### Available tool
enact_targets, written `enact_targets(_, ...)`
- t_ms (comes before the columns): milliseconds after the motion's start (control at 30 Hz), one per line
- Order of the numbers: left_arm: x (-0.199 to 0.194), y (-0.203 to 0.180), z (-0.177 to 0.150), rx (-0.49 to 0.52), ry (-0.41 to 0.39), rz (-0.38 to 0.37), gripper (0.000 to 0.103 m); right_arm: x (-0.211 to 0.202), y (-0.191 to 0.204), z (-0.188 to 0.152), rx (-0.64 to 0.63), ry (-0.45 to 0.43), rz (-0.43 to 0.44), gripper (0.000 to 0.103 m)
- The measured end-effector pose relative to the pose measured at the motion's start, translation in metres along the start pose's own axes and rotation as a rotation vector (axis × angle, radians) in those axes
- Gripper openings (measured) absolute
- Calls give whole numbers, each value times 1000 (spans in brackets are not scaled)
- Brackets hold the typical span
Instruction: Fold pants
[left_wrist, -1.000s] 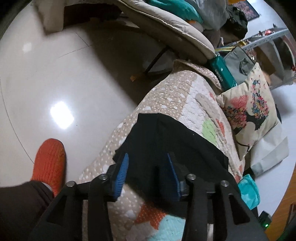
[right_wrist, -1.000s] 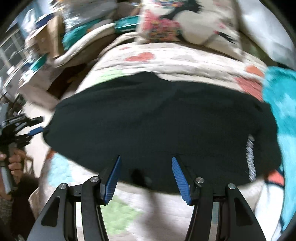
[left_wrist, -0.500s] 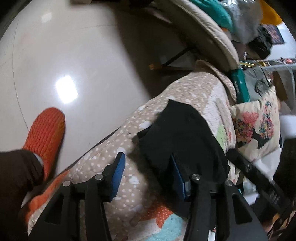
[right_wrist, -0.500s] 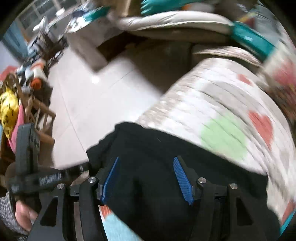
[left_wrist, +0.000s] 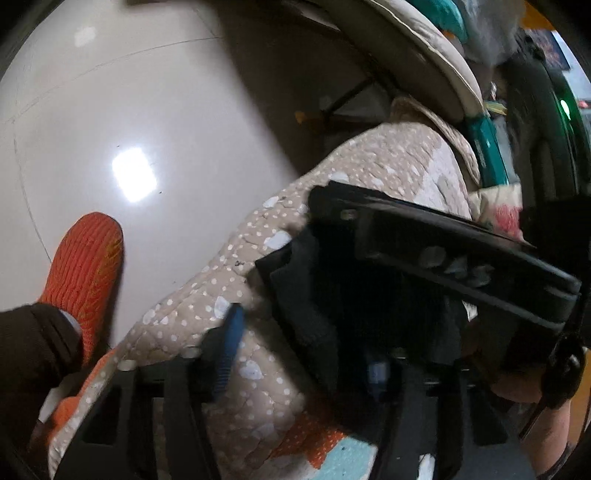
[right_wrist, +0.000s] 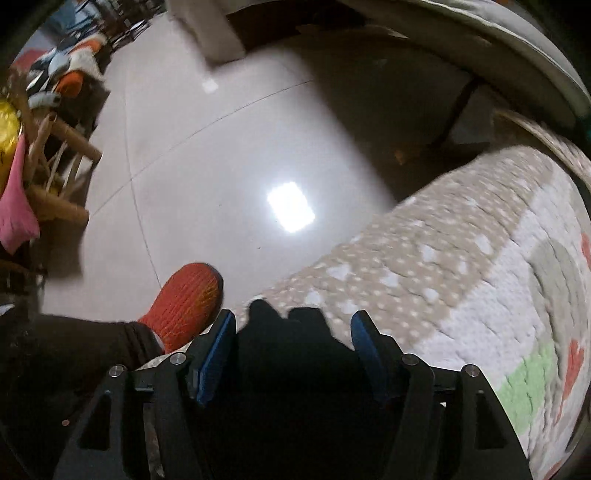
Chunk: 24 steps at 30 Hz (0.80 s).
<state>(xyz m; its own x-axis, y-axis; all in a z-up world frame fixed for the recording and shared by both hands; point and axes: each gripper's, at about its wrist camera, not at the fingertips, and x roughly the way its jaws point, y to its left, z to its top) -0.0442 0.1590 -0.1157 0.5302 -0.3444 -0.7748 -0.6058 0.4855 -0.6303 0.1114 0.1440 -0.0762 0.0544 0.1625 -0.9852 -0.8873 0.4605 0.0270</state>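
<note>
Bare floor (right_wrist: 207, 177) lies open beyond the quilt (right_wrist: 461, 266) edge. The right gripper (left_wrist: 436, 240) crosses close over the pants (left_wrist: 325, 295), crowding the left gripper (left_wrist: 303, 347); a chair (right_wrist: 55, 162) stands far left.

This is a lived-in home, most likely a living room. A glossy pale tiled floor (right_wrist: 221, 155) reflects a ceiling light. A sofa or bed is covered with a quilted patchwork cover (right_wrist: 461, 266) in beige with white dots and coloured hearts. A padded cream cushion (left_wrist: 413, 48) on a folding frame stands just behind it. Wooden furniture draped with a pink cloth (right_wrist: 14, 206) crowds one side. The person wears an orange knitted slipper (left_wrist: 86, 258) indoors.
</note>
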Motion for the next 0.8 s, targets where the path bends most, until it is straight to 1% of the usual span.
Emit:
enact_targets(67,-1,-3,1,16,16,-27,21,4,11,-1,-42,17,-71,41)
enact_targets(100,-4,-5,1,24,20,-42,16,4,13,-2,-50,16,-88,38)
enact_targets(133,-5,-7,1,31,23,-54,15,1,12,-3,-39,5,-82,32)
enact_targets(167,-7,-10,0,40,20,-59,15,-5,9,-5,-18,-11,-67,29)
enact_targets(300,-20,-26,-4,102,-16,-82,14,-34,5,-18,24,-106,-61,26)
enact_targets(433,-32,-49,-13,180,-57,-145,14,-75,-6,-38,107,-235,-55,26)
enact_targets(467,-33,-55,-15,189,-50,-169,14,-83,-9,-44,126,-258,-55,26)
enact_targets(533,-32,-71,-24,238,-46,-204,14,-98,-21,-58,172,-305,-52,26)
enact_targets(600,-30,-83,-32,278,-30,-230,14,-111,-34,-74,210,-337,-45,26)
enact_targets(667,-24,-97,-44,329,-14,-248,14,-121,-48,-95,267,-374,-35,26)
enact_targets(800,-5,-129,-69,451,45,-280,15,-137,-83,-143,393,-434,-12,26)
